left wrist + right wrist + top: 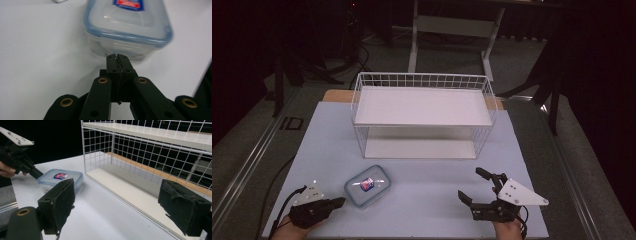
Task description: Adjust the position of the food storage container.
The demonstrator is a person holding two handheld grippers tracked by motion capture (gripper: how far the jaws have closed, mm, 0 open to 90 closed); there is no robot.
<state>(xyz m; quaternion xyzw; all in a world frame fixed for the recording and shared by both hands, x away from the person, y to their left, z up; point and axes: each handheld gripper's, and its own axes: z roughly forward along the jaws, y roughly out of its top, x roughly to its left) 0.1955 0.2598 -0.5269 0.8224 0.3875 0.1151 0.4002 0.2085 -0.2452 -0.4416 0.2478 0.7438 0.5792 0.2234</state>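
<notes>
Two grippers: both low on a pale table, one in each of a person's hands, with a two-tier wire shelf behind them.
Left gripper [341, 201]: jaws pressed fully together, holding nothing; its tip points at the box from just beside the near left corner. In the left gripper view the closed tip sits right at the box's near wall; whether it touches cannot be told.
Box [367, 185]: a clear plastic food container with a blue-rimmed lid and a red and blue label, flat on the table, left of centre, in front of the shelf and apart from it.
Shelf [422, 125]: white wire frame with two white boards, upper and lower, both bare.
Right gripper [475, 186]: jaws spread wide, holding nothing; well apart from the box, near the shelf's right front corner.
Step in hand: likely the approach to the box, which is not yet gripped or lifted.
Next move: probably the left jaws must open wide enough to take the box's rim or wall, or the open right gripper must cross over to it, before the box can go onto a shelf board.
</notes>
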